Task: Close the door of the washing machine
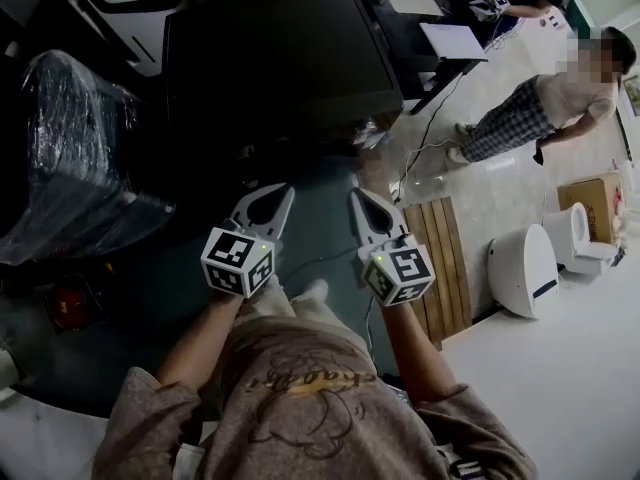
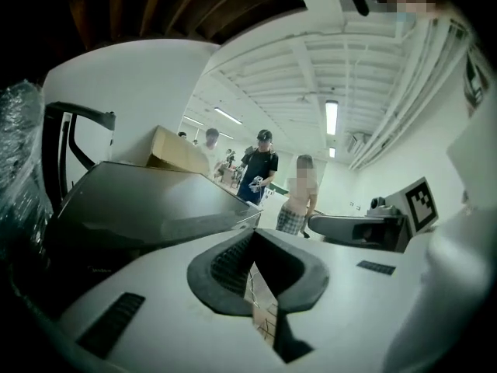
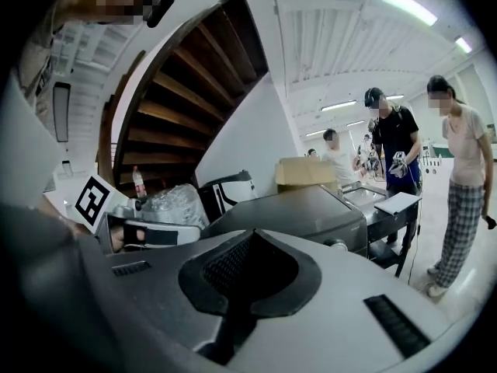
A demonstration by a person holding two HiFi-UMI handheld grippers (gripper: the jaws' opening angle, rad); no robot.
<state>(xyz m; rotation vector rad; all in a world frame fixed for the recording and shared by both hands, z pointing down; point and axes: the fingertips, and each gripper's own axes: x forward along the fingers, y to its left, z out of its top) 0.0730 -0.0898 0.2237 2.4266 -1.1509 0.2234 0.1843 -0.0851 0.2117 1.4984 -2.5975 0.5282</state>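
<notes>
Head view: washing machine [image 1: 285, 53] is the dark box straight ahead, flat top facing the camera. Its front is in deep shadow below that top, so I can't make out the door or say whether it's open or shut.

Left gripper [image 1: 286, 192] and right gripper [image 1: 356, 195] sit side by side, short of the machine's front and close to the person's body. Both point at the machine. Neither touches it.

Left gripper view: jaws together at the tips, nothing between them, only floor showing through the slot behind. The machine [image 2: 147, 200] is ahead, off to that gripper's left. Right gripper view: same, jaws together and empty. The machine [image 3: 303, 208] is dead ahead, with a knob [image 3: 338, 245] on its front corner.

My read: this is a ready or approach pose, task not visibly under way. Closed jaws make sense here. A door needs a push, not a pinch, and closed tips give one solid contact point.

Around the machine:
- plastic-wrapped bundle [image 1: 70, 138] just to its left
- slatted wooden board [image 1: 445, 268] on the floor to its right, near the right gripper
- bystander [image 1: 540, 108] further right, well apart

Next move probably needs the door located first, then one gripper taken to its outer edge.
</notes>
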